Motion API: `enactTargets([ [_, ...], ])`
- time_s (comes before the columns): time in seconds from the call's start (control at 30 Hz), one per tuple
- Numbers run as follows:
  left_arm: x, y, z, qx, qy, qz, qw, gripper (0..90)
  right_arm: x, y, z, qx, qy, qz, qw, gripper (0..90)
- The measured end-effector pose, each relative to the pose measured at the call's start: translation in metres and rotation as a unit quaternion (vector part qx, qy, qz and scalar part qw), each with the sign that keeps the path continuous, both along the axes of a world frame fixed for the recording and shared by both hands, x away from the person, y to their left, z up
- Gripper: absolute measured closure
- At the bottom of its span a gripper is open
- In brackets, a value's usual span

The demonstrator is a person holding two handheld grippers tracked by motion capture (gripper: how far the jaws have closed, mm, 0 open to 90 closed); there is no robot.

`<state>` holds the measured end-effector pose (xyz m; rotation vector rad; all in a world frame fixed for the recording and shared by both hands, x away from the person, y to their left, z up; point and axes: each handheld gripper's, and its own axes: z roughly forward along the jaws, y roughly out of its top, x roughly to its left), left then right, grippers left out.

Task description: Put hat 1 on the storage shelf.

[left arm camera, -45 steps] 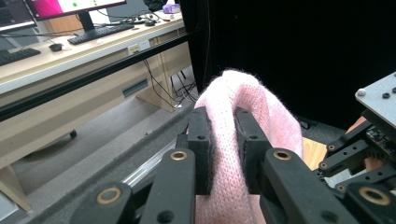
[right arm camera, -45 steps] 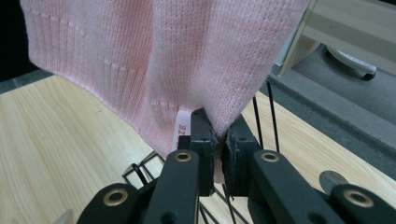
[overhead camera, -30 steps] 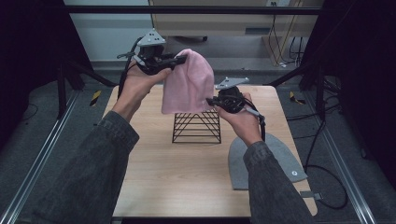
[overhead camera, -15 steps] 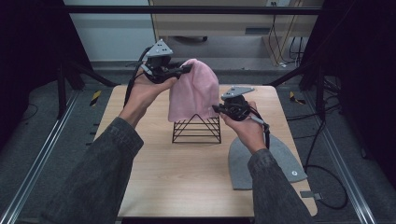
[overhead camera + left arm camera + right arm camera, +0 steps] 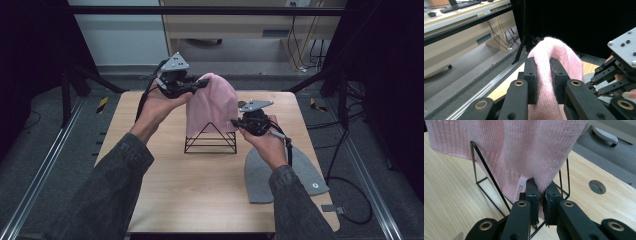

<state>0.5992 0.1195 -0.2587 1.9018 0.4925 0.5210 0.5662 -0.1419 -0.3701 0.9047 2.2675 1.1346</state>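
Draping step: left gripper (image 5: 200, 83) clamps pink hat (image 5: 214, 102) top, right gripper (image 5: 236, 121) clamps its hem, over wire stand (image 5: 210, 142); next seat hat, release

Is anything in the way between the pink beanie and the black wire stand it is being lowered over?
Nothing visible blocks it. The pink beanie, pinched by the left gripper near its crown and the right gripper at its hem, already drapes over the black wire stand. The grey beanie lies off to the side.
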Motion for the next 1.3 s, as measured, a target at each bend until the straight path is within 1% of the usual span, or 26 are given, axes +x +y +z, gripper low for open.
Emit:
enactTargets([
  [0.1,-0.002,-0.002,-0.003,0.002,0.000,-0.002,1.0000,78.0,-0.001,0.000,-0.004,0.001,0.003,0.000,1.0000,84.2],
  [0.17,-0.005,-0.003,-0.011,0.000,0.007,-0.005,1.0000,78.0,-0.002,0.000,-0.010,-0.007,0.007,0.003,0.9999,84.2],
  [0.2,-0.005,-0.003,-0.011,0.000,0.007,-0.005,1.0000,78.0,-0.003,0.000,-0.012,-0.009,0.008,0.004,0.9999,84.2],
  [0.23,-0.007,-0.003,-0.016,0.003,0.010,-0.008,0.9999,78.0,-0.003,0.000,-0.013,-0.011,0.010,0.004,0.9999,84.2],
  [0.27,-0.008,-0.003,-0.018,0.002,0.012,-0.008,0.9999,78.0,-0.004,0.000,-0.016,-0.013,0.012,0.003,0.9998,84.1],
  [0.37,-0.011,-0.004,-0.025,0.005,0.018,-0.011,0.9998,77.9,-0.006,-0.002,-0.021,-0.019,0.019,0.003,0.9996,84.0],
  [0.43,-0.013,-0.005,-0.028,0.005,0.019,-0.016,0.9997,77.8,-0.007,-0.003,-0.024,-0.019,0.021,0.004,0.9996,84.0],
  [0.47,-0.015,-0.005,-0.030,0.008,0.018,-0.015,0.9997,77.9,-0.007,-0.004,-0.025,-0.021,0.023,0.004,0.9995,83.9],
  [0.5,-0.015,-0.006,-0.032,0.016,0.015,-0.011,0.9997,77.9,-0.007,-0.004,-0.027,-0.021,0.024,0.006,0.9995,83.9],
  [0.57,-0.016,-0.006,-0.033,0.017,0.013,-0.007,0.9997,77.9,-0.007,-0.004,-0.029,-0.022,0.028,0.005,0.9994,83.8],
  [0.6,-0.016,-0.007,-0.036,0.012,0.016,-0.006,0.9998,77.9,-0.006,-0.005,-0.033,-0.013,0.033,0.007,0.9993,83.5],
  [0.67,-0.017,-0.007,-0.038,0.011,0.019,-0.009,0.9997,77.9,-0.006,-0.005,-0.036,-0.009,0.039,0.003,0.9992,83.0],
  [0.7,-0.018,-0.007,-0.040,0.017,0.022,-0.011,0.9996,77.9,-0.005,-0.006,-0.038,-0.009,0.036,0.005,0.9993,82.0],
  [0.73,-0.019,-0.007,-0.042,0.020,0.024,-0.011,0.9995,77.9,-0.006,-0.006,-0.039,-0.010,0.039,0.005,0.9992,80.2],
  [0.77,-0.019,-0.007,-0.042,0.020,0.024,-0.011,0.9995,77.9,-0.006,-0.006,-0.039,-0.010,0.039,0.005,0.9992,80.2],
  [0.8,-0.020,-0.007,-0.045,0.022,0.024,-0.010,0.9994,77.9,-0.007,-0.007,-0.040,-0.014,0.045,0.001,0.9989,69.3],
  [0.83,-0.020,-0.007,-0.045,0.022,0.024,-0.010,0.9994,78.0,-0.007,-0.007,-0.040,-0.014,0.045,0.001,0.9989,69.3],
  [0.87,-0.022,-0.007,-0.049,0.026,0.027,-0.010,0.9992,77.9,-0.012,-0.011,-0.040,-0.017,0.043,-0.012,0.9988,57.4],
  [0.9,-0.022,-0.008,-0.051,0.023,0.030,-0.009,0.9992,77.9,-0.013,-0.014,-0.040,-0.016,0.042,-0.016,0.9988,54.2],
  [0.93,-0.022,-0.008,-0.053,0.030,0.033,-0.009,0.9990,77.9,-0.015,-0.016,-0.040,-0.016,0.040,-0.022,0.9988,49.9],
  [0.97,-0.022,-0.008,-0.055,0.032,0.034,-0.010,0.9989,77.9,-0.017,-0.020,-0.040,-0.017,0.036,-0.031,0.9987,46.1],
  [1.03,-0.023,-0.009,-0.060,0.030,0.037,-0.011,0.9988,77.9,-0.020,-0.030,-0.041,-0.016,0.038,-0.046,0.9981,41.7],
  [1.1,-0.024,-0.009,-0.063,0.029,0.041,-0.009,0.9987,77.8,-0.021,-0.038,-0.043,-0.024,0.038,-0.059,0.9973,39.8],
  [1.2,-0.025,-0.007,-0.068,0.027,0.048,-0.008,0.9984,77.6,-0.022,-0.053,-0.046,-0.030,0.047,-0.076,0.9956,38.4],
  [1.3,-0.024,-0.002,-0.072,0.029,0.054,-0.006,0.9981,76.9,-0.022,-0.070,-0.051,-0.034,0.061,-0.096,0.9930,34.7],
])
